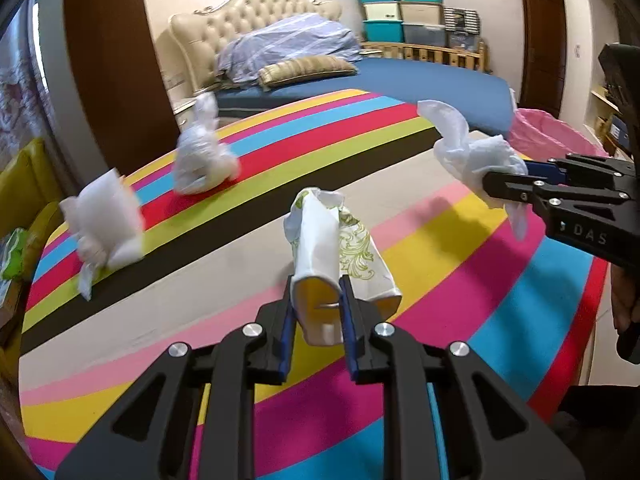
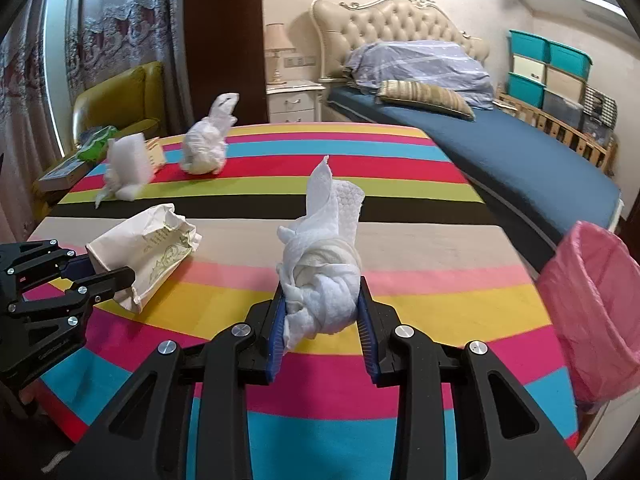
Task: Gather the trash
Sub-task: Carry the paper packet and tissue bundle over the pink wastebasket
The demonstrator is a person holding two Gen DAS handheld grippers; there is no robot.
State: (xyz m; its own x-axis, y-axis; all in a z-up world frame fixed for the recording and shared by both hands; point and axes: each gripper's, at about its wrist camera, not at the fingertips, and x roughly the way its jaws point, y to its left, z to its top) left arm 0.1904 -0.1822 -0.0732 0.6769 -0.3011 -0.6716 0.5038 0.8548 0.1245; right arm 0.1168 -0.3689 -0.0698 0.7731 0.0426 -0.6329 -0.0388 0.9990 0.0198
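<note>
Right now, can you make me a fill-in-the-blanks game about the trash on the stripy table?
1. The right gripper is squeezing a crumpled white ____.
2. The left gripper holds a paper ____ printed with green swirls.
3. The bin liner beside the table is ____.
4. ____ white wads are left on the table.

Missing words: tissue; bag; pink; Two

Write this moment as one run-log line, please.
left gripper: holds paper packet | right gripper: holds tissue wad | bin: right
</note>
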